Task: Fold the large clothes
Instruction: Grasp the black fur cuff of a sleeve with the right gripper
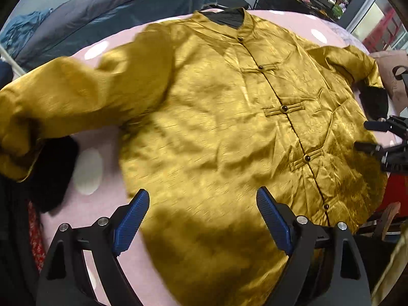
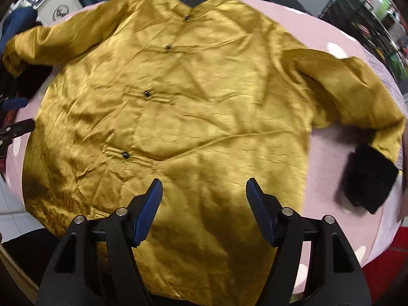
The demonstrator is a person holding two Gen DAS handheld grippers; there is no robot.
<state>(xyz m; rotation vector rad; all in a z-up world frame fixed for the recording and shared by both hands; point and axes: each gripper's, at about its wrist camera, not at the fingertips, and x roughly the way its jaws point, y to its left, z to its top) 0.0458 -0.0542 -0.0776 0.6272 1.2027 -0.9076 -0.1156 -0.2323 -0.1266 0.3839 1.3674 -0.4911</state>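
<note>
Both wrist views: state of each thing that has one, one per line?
Gold satin jacket: spread flat, front up, unfolded, on the pink cloth-covered table.
Jacket front buttons: fastened.
Jacket sleeves: both lie out to the sides, not folded in.
Black fuzzy cuff: resting on the table.
Left gripper: open, empty, above the hem.
Right gripper: open, empty, above the hem.
</note>
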